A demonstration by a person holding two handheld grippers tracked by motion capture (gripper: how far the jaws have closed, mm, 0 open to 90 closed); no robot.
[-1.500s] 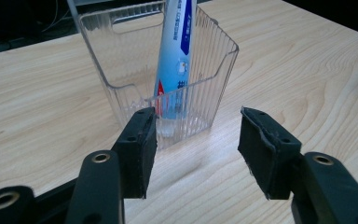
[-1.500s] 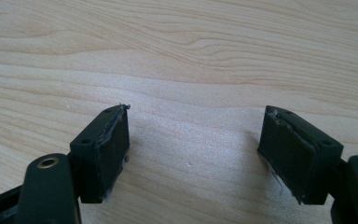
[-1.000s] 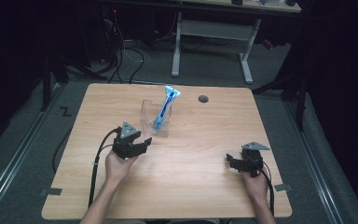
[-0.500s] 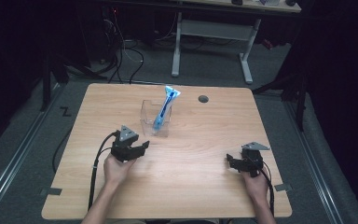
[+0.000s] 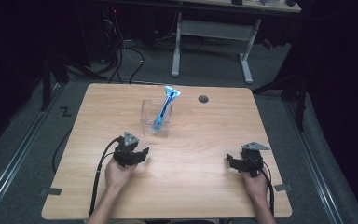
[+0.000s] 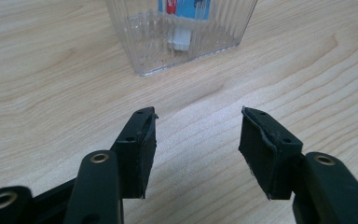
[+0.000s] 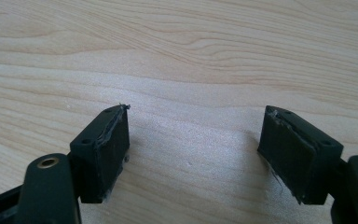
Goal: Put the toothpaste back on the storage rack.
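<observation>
While both my hands rest low on the wooden table (image 5: 191, 186), I hold a gripper in each, and neither one grips anything. My left gripper (image 5: 142, 153) sits on the near left part of the tabletop, its grey three-cornered plate on top and its black cable trailing back along my forearm toward the near edge. In the left gripper view its two black jaws stand apart with bare wood grain between them, and they point toward the clear plastic container (image 6: 182, 35), which stands just beyond them on the table without touching either jaw. From above, that ribbed, square-sided container (image 5: 156, 119) stands near the middle of the table, a little toward the far side. A blue tube (image 5: 164, 111) leans inside it, its lower end on the container's floor and its flat crimped top sticking out above the rim, tilted to the far right. My right gripper (image 5: 231, 163) lies at the near right, well apart from the container; in the right gripper view its jaws are spread wide over bare wood. A small dark round hole (image 5: 203, 99) marks the table's far side, right of the container.
</observation>
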